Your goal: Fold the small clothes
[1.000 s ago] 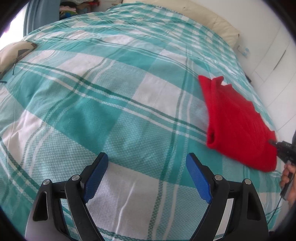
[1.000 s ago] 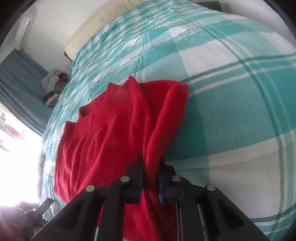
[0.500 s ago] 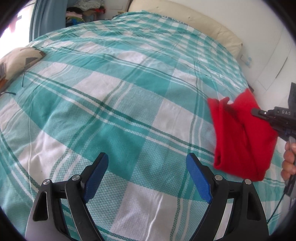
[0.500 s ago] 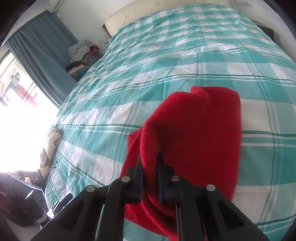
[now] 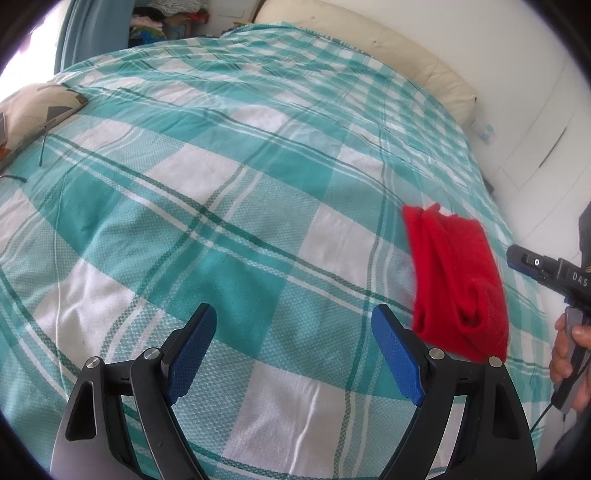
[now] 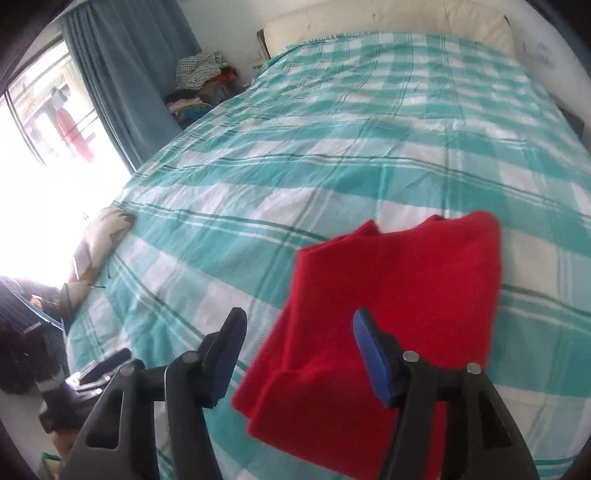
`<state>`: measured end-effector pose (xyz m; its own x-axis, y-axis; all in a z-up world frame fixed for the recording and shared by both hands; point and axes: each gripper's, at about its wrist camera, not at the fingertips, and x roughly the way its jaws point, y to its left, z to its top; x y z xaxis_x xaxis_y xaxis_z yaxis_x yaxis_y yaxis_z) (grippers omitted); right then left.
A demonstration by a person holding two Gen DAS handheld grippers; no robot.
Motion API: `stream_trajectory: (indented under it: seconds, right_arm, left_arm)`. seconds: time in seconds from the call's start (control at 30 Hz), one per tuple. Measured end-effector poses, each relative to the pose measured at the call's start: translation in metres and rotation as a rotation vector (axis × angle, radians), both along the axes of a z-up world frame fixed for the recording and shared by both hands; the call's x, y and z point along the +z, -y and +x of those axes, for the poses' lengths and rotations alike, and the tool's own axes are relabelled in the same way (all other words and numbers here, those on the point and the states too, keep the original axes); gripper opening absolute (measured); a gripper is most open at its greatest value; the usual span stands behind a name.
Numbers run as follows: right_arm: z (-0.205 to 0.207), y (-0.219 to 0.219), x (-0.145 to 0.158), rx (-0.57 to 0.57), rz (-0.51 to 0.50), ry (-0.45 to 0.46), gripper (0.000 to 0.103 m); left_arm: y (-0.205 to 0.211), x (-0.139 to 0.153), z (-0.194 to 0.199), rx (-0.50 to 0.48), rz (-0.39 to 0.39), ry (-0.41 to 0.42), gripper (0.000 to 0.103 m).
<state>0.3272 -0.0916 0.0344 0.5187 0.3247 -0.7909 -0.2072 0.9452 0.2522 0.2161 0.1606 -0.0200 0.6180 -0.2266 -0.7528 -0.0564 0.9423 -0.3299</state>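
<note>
Red knit garment (image 6: 391,306), folded into a rough rectangle, lies on the bed (image 6: 332,147), directly under and just ahead of the right gripper (image 6: 295,354). Right jaws released, spread wide, holding nothing; cloth passes below the gap and under the right-hand finger. Whether the tips touch the fabric cannot be told. In the left wrist view the left gripper (image 5: 291,354) also stands open and empty over bare plaid bedspread, with the garment (image 5: 458,280) off to the right of its jaws, just beyond the right finger's tip, not between them.

Handling judgement: soft, light, limp knit; no stiffness, so it will sag and drape from any pinch point. Fuzzy surface looks grippy, not slippery, not fragile. Several layers are stacked, so a shallow pinch may take only the top layer and peel the fold open. Near edge shows a rolled, puffy fold with an open pocket; thick there, easy to bite. Best hold is probably a corner or the folded edge nearest the jaws, taking all layers at once. Far edge shows two small peaks, likely collar or cuffs; looser, poorer grip.

Farther off: patterned cushion (image 6: 99,240) to the left, cream headboard (image 6: 388,22), blue curtain (image 6: 122,74), clothes pile (image 6: 199,85).
</note>
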Motion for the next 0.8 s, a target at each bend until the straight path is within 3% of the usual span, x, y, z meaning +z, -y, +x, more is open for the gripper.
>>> stream_trajectory:
  seconds: [0.07, 0.17, 0.23, 0.33, 0.47, 0.57, 0.63, 0.7, 0.8]
  right_arm:
    - [-0.015, 0.003, -0.005, 0.055, -0.025, -0.028, 0.06]
    - [-0.031, -0.008, -0.025, 0.081, -0.138, 0.008, 0.057]
    - [-0.031, -0.018, -0.048, 0.079, -0.139, 0.008, 0.048]
    - [-0.037, -0.04, -0.079, 0.139, -0.111, -0.027, 0.044]
    - [-0.065, -0.041, -0.063, 0.178, -0.054, 0.038, 0.044]
    - [-0.094, -0.017, -0.044, 0.153, -0.047, 0.099, 0.046]
    - [-0.108, 0.007, -0.039, 0.107, -0.034, 0.118, 0.05]
    - [-0.12, 0.033, -0.038, 0.057, -0.009, 0.119, 0.05]
    - [-0.133, 0.066, -0.041, -0.02, 0.038, 0.103, 0.05]
  left_arm:
    - [0.009, -0.001, -0.001, -0.019, 0.018, -0.001, 0.087]
    - [0.021, -0.005, -0.001, -0.045, 0.028, -0.014, 0.087]
    - [0.024, -0.007, -0.003, -0.055, 0.022, -0.011, 0.087]
    - [0.024, -0.007, -0.008, -0.062, 0.014, 0.006, 0.087]
    - [0.021, -0.003, -0.012, -0.092, -0.043, 0.01, 0.087]
    - [0.04, 0.004, 0.002, -0.21, -0.187, 0.005, 0.087]
    - [0.065, 0.013, 0.022, -0.304, -0.234, -0.02, 0.083]
    - [0.095, 0.019, 0.048, -0.401, -0.241, -0.05, 0.077]
    - [0.128, 0.014, 0.088, -0.424, -0.169, -0.136, 0.065]
